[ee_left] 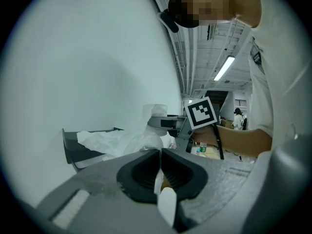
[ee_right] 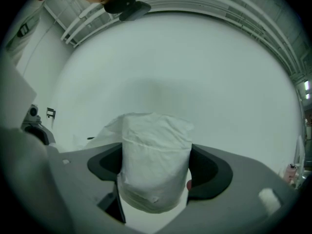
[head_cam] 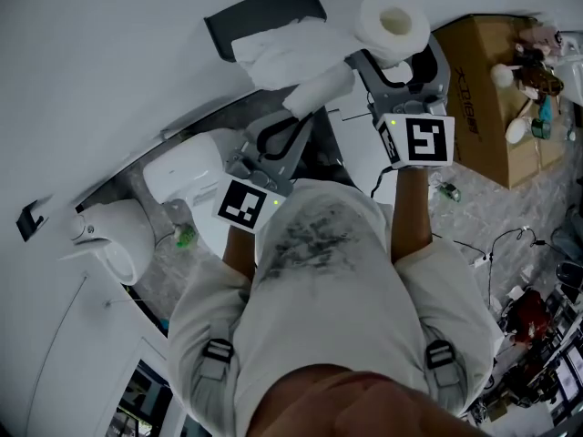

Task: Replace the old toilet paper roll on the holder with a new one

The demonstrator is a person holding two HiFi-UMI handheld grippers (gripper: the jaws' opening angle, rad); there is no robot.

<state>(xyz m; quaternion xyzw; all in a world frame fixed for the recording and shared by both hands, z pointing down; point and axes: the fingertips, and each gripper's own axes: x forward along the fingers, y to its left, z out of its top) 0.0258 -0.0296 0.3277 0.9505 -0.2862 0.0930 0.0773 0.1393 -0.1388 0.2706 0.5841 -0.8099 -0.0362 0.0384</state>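
Observation:
In the head view my right gripper [head_cam: 401, 60] is shut on a full white toilet paper roll [head_cam: 393, 24], held up near the white wall. In the right gripper view that roll [ee_right: 155, 155] stands upright between the jaws and hides what lies behind it. My left gripper [head_cam: 293, 112] is shut on the thin old roll [head_cam: 321, 87], whose loose paper [head_cam: 273, 51] trails onto the black wall holder [head_cam: 264, 12]. The left gripper view shows the left gripper [ee_left: 160, 172] with its pads together on a white paper strip. Beyond it are the crumpled paper [ee_left: 117, 141] and the holder [ee_left: 73, 147].
A white toilet [head_cam: 196, 176] stands below the holder, with another white fixture [head_cam: 114, 235] to its left. A cardboard box [head_cam: 487, 98] with small items sits at the right. Cables and clutter [head_cam: 528, 308] cover the floor lower right. The right gripper's marker cube [ee_left: 201, 113] shows in the left gripper view.

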